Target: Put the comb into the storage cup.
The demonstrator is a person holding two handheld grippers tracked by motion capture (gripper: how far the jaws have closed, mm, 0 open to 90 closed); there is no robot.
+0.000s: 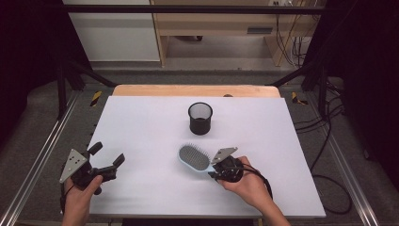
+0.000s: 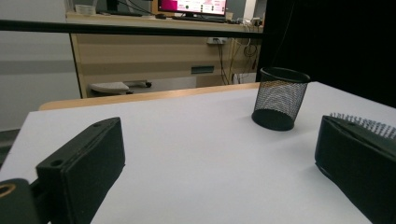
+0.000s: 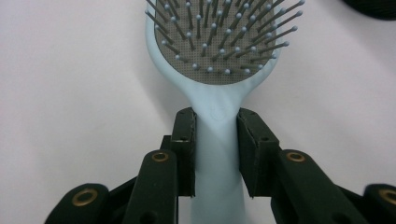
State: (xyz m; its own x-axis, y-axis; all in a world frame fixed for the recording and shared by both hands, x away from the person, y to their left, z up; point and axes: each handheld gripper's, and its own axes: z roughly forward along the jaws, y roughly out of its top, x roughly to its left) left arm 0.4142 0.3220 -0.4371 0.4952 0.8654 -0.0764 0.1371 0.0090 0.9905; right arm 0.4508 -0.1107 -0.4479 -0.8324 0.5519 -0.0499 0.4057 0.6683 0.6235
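While the right gripper point(image 1: 225, 168) pinches the hairbrush point(image 1: 194, 157) by its pale blue handle, the brush lies on the white worktop point(image 1: 141, 136) right of centre, long axis running from the near right to the far left, head leading, bristles up. Its fingers point(image 3: 183, 140) press both handle sides in the right gripper view. Left gripper point(image 1: 96, 165) rests at the near left, fingers spread with nothing between them. Mesh cup point(image 1: 200, 118) stands upright beyond the brush.
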